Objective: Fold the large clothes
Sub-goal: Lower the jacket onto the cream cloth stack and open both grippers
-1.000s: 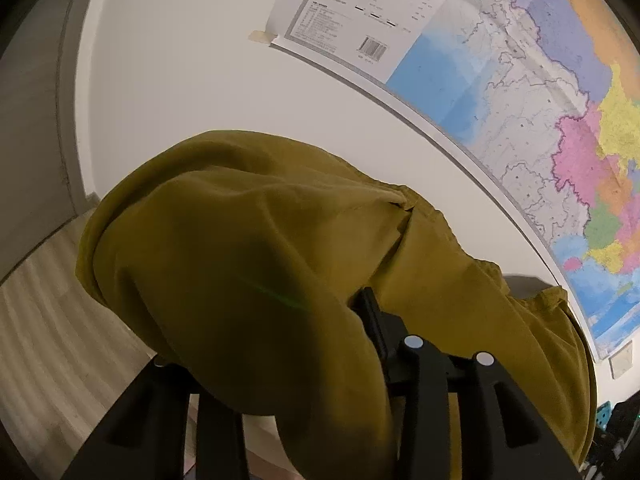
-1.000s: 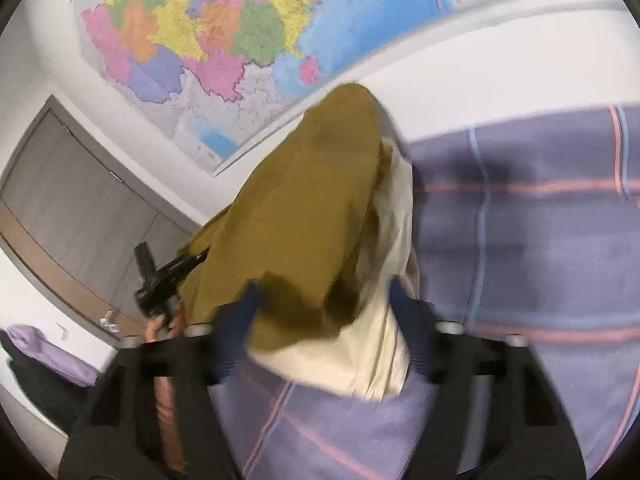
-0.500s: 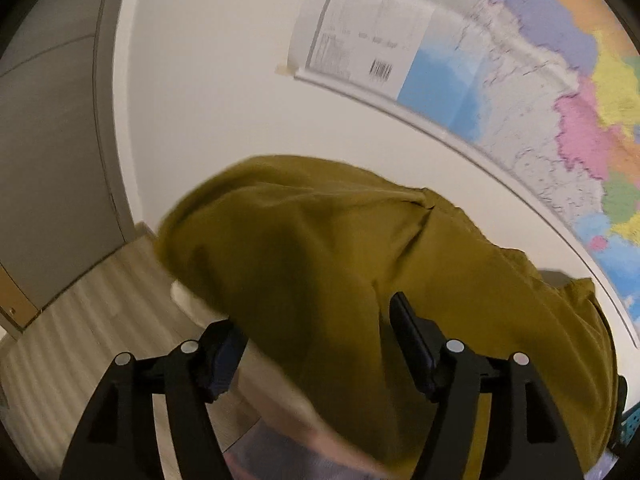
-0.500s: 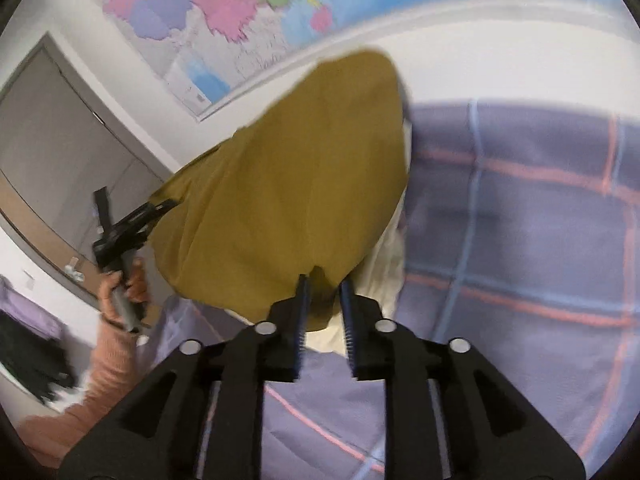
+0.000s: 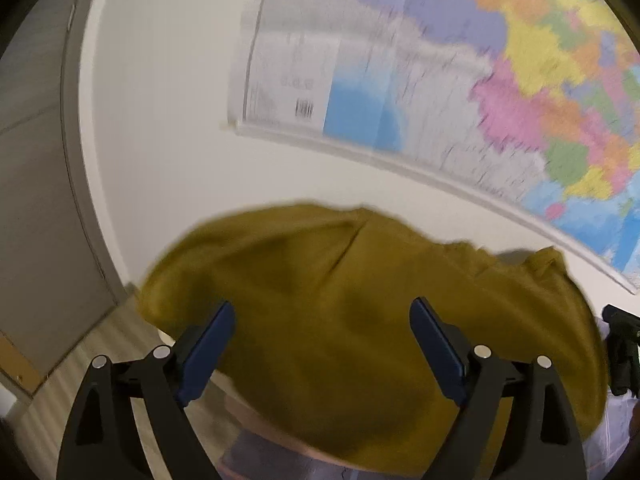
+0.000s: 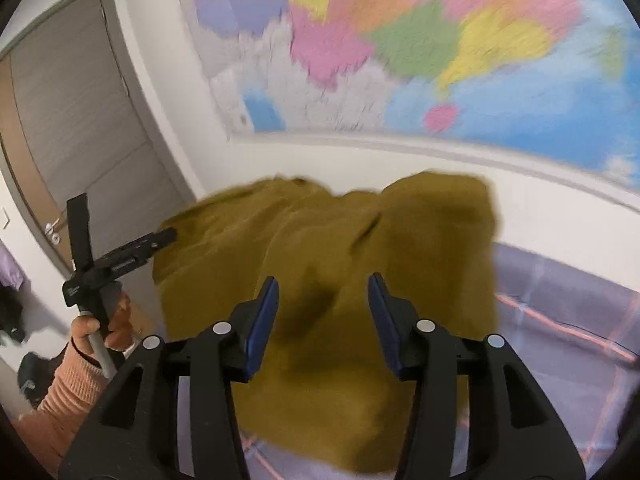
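A mustard-yellow garment (image 5: 360,300) lies bunched on a purple plaid bedcover (image 6: 560,304) below the wall. In the left wrist view my left gripper (image 5: 322,312) hovers over it, jaws wide and still opening, pads clear of the cloth. The right wrist view shows the same garment (image 6: 340,248) under my right gripper (image 6: 322,290), whose jaws are opening too, with no cloth pinched between the blue pads. The left gripper (image 6: 120,256) shows at the left of the right wrist view, held by a hand in an orange sleeve (image 6: 72,384).
A large coloured map (image 5: 500,80) hangs on the white wall behind the bed. A grey door (image 6: 80,128) with a handle stands at the left. Wooden floor (image 5: 72,364) shows beside the bed. Dark and purple clothes (image 6: 10,280) hang at the far left.
Both grippers have let go of the yellow garment and opened. The cloth has dropped onto the bedcover, and both grippers have pulled back and rolled more level.
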The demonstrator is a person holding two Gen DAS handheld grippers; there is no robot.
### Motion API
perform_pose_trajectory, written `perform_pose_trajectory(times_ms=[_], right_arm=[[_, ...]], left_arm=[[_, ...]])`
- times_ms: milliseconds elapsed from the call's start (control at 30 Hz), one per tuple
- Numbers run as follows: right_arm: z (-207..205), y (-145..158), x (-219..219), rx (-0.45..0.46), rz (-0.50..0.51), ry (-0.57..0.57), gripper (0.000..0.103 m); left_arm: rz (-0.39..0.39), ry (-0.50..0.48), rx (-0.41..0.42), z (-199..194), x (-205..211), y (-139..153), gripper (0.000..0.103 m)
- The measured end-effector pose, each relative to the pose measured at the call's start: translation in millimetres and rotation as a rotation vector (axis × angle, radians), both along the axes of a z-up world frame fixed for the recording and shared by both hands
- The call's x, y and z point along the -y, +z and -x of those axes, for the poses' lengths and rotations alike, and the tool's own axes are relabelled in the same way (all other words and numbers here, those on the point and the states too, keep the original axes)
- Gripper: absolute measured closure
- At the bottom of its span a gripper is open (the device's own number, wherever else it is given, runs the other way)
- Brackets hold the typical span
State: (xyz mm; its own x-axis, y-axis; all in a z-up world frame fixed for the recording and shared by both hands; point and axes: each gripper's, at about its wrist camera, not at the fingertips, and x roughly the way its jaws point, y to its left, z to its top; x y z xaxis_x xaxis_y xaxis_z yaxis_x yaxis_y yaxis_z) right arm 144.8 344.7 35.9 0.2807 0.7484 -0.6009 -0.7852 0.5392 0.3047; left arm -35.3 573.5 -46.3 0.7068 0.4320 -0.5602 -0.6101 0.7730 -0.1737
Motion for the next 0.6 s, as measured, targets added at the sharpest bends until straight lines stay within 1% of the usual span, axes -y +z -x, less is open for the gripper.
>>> perform_pose_trajectory(times_ms=[33, 100, 133, 200, 300, 333, 367, 400, 433, 567, 600], right_arm=[[-4, -9, -4, -0.014, 0.028, -0.014, 0.058], [-18, -36, -14, -0.094, 0.067, -0.004, 0.058], [-21, -44, -14, -0.109, 0.064, -0.007, 0.058], [-23, -55, -8, -0.131, 0.03, -0.002, 0.058], [-17, -48, -2, -0.1, 0.049, -0.014, 0.053], [-15, -45, -1, -0.092, 0.05, -0.016, 0.05], [-11, -42, 3, -0.079, 0.043, -0.019, 0.049], [-7, -38, 7, -0.062, 0.032, -0.021, 0.046], [0, -34, 11, -0.041, 0.02, -0.013, 0.041], [25, -25, 22, 0.031, -0.005, 0.012, 0.031], [30, -25, 23, 0.042, -0.005, 0.014, 0.025]], left_arm=[[0.016, 0.012, -0.022, -8, -3, -9, 0.017], [0.063, 0.018, -0.054, -16, -12, -27, 0.016], [0.078, 0.015, -0.07, -18, -15, -37, 0.014], [0.068, 0.021, -0.08, -19, -16, -45, 0.011], [0.06, 0.041, -0.084, -14, -13, -38, 0.011], [0.055, 0.049, -0.082, -13, -12, -34, 0.014], [0.046, 0.046, -0.071, -11, -8, -30, 0.014], [0.029, 0.042, -0.06, -8, -1, -26, 0.014], [-0.009, 0.046, -0.054, -5, 10, -20, 0.014], [-0.097, 0.005, -0.035, -3, 50, -4, 0.012], [-0.11, -0.005, -0.034, -4, 57, -2, 0.01]])
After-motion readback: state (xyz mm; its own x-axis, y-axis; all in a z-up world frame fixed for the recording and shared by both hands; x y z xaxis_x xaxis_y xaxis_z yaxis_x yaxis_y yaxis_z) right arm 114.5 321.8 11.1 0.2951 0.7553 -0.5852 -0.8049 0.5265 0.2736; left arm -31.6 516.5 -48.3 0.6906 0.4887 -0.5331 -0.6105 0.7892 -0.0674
